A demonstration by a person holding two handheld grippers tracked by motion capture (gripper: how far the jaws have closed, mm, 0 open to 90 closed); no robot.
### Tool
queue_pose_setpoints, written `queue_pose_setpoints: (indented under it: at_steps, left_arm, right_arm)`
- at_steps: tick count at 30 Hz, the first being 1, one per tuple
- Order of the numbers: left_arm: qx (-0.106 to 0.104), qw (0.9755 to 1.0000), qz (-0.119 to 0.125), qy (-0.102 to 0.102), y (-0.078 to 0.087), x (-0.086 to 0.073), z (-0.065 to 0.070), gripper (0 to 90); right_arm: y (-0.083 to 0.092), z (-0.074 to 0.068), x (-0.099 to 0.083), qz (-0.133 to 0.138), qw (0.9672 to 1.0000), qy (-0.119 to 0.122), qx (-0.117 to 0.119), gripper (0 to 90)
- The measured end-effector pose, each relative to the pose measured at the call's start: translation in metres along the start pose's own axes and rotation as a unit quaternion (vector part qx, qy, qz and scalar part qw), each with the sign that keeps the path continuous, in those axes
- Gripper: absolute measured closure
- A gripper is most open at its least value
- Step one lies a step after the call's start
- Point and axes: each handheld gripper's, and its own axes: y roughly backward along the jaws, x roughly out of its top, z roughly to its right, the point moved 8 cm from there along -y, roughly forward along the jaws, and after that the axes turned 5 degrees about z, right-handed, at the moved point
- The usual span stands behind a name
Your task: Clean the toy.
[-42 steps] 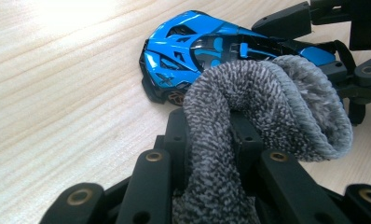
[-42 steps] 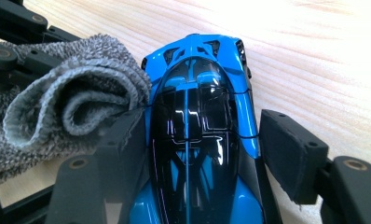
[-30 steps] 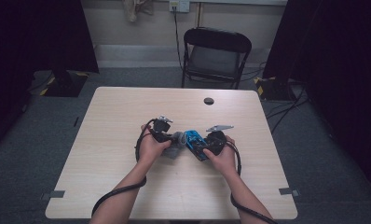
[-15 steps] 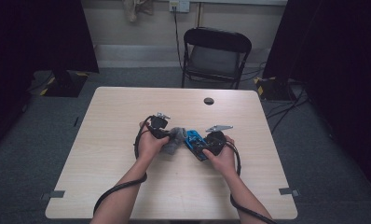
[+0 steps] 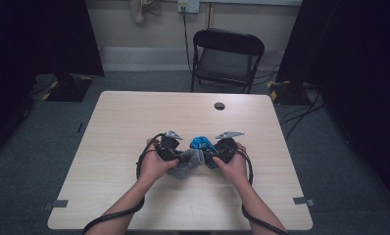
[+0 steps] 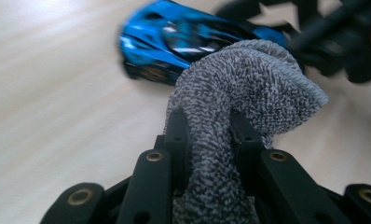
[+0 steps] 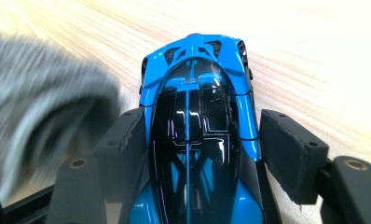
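Left claw (image 5: 183, 157): clamped on a grey knitted cloth (image 6: 249, 98), the two black jaws pinching a fold of it between them; the free end bulges up and over past the jaw tips.
Right claw (image 5: 208, 155): jaws stand to either side of a blue toy car (image 7: 197, 140), a wide grip across the car's body; the left pad lies against the car's flank, the right pad sits just beside the other flank, and contact there cannot be told for sure.
Blue toy car: in the middle of the table (image 5: 134, 117), toward the near half, between the two hands; it has a glossy black cabin and blue body panels, and its far end points away from the right claw. In the left gripper view it lies just beyond the cloth, blurred.
Grey cloth: in the high view it hangs from the left claw, just left of the car and touching or almost touching it; in the right gripper view it shows as a grey blur at the left edge, beside the car.
Hands: the left hand (image 5: 156, 164) and right hand (image 5: 232, 164) rest close together above the table, cables trailing back toward the near edge.
Far side: a small dark round disc (image 5: 219, 105) lies on the table near its far edge, well apart from the car; a black folding chair (image 5: 226, 58) stands behind the table.
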Motion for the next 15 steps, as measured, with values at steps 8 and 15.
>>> queue_pose_setpoints:
  at_steps: [8,15]
  left_arm:
    - [-0.027,0.9996,-0.005,-0.006,-0.018,-0.007,0.022,73.3]
    - [-0.024,0.9997,0.002,-0.001,-0.027,-0.004,0.02,73.1]
  right_arm:
    - [0.0,-0.001,0.0,-0.004,1.0,0.005,-0.003,33.0]
    - [0.0,-0.001,0.001,-0.006,1.0,0.005,-0.003,33.0]
